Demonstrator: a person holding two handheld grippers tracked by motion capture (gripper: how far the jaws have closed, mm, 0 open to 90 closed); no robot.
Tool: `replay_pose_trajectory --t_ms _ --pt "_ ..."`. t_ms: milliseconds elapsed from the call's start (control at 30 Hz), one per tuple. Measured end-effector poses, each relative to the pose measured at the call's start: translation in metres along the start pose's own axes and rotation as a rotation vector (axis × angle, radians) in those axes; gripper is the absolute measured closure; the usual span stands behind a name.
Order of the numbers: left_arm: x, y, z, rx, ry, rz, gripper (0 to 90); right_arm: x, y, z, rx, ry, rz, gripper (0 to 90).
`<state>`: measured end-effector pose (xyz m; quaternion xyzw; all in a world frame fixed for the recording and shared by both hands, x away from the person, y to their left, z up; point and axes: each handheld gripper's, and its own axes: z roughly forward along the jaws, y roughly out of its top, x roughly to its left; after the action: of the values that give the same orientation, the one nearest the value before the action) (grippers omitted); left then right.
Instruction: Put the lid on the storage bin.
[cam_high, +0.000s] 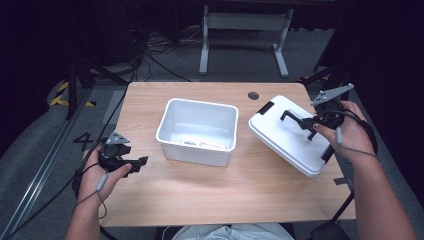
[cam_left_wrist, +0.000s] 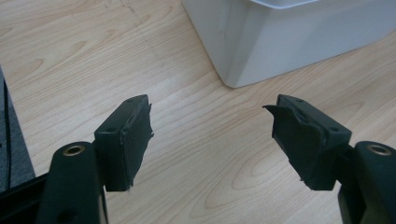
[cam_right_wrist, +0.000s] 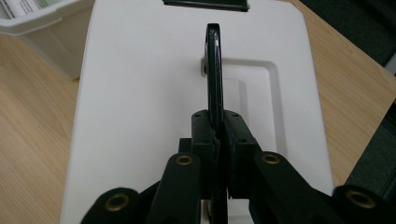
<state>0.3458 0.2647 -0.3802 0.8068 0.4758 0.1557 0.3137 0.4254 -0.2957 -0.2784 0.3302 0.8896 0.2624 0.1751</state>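
The wooden table (cam_high: 210, 190) carries 2 white pieces: an open bin (cam_high: 197, 131) near the middle and, just to its right, its flat lid (cam_high: 292, 137), tilted with the far edge low and the near-right side raised off the wood. The lid hangs from its thin black handle (cam_right_wrist: 214, 70), which stands upright from a recessed panel. The right gripper (cam_right_wrist: 216, 135) has its jaws pinched tight on that handle, one pad on each face. The left gripper (cam_left_wrist: 210, 135) rests low over bare wood near the bin's left corner, jaws spread wide with nothing between them.

The likely trouble, as I judge it: the grip is on 1 narrow strip, so the broad lid can swing or twist about it and clip the bin's rim when brought across. A slip of the handle through the pads would drop the lid onto the table edge, which lies close by on the right
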Motion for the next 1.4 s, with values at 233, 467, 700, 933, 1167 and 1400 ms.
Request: replay_pose_trajectory --t_ms 233,467,700,933,1167,1400 --pt "0.002 -0.008 -0.008 -0.008 0.016 -0.011 28.9 0.011 0.034 -0.001 -0.021 0.022 -0.056 85.1" --pt "0.005 -0.011 -0.011 -0.018 0.021 -0.038 28.8 0.023 0.063 0.004 -0.041 0.05 -0.119 85.1" --pt "0.004 -0.008 -0.007 -0.007 0.013 -0.019 28.8 0.035 0.088 0.011 -0.046 0.071 -0.179 85.1" --pt "0.006 -0.005 -0.005 -0.008 0.005 -0.015 28.8 0.05 0.118 0.019 -0.057 0.083 -0.239 85.1" --pt "0.007 -0.003 -0.005 -0.007 -0.004 -0.014 28.8 0.062 0.14 0.03 -0.073 0.109 -0.275 85.1" --pt "0.008 -0.004 -0.005 -0.013 0.0 -0.017 28.8 0.073 0.159 0.043 -0.084 0.135 -0.307 85.1"
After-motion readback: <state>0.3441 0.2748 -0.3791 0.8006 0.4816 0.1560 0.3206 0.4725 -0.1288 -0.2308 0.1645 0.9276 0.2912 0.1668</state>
